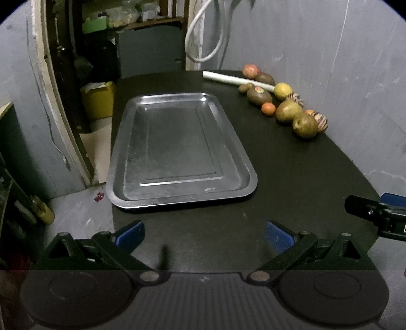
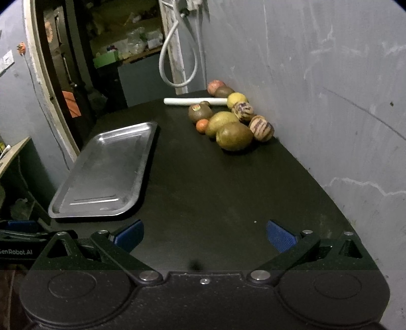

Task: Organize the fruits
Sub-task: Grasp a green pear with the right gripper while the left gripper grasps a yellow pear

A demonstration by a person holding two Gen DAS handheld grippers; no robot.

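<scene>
Both tongs, left (image 1: 204, 234) and right (image 2: 205, 234), hung spread and empty, tray (image 1: 121, 162) ahead to receive fruits (image 2: 234, 135) piled beyond the right pair.

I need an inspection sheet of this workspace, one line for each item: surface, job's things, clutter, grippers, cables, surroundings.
Surface: dark table top, bare between tray and fruit.
Job's things: metal tray, nothing in it; fruit pile against the grey wall, including a yellow round fruit, a small orange fruit, a stickered brown fruit and two striped ones.
Clutter: white tube lying on the table, touching the fruit.
Grippers: left gripper open, holding nothing; right gripper open, holding nothing; both over the near edge.
Cables: white looped hose hanging at the far end.
Surroundings: dim doorway with shelves; yellow bin on the floor.
</scene>
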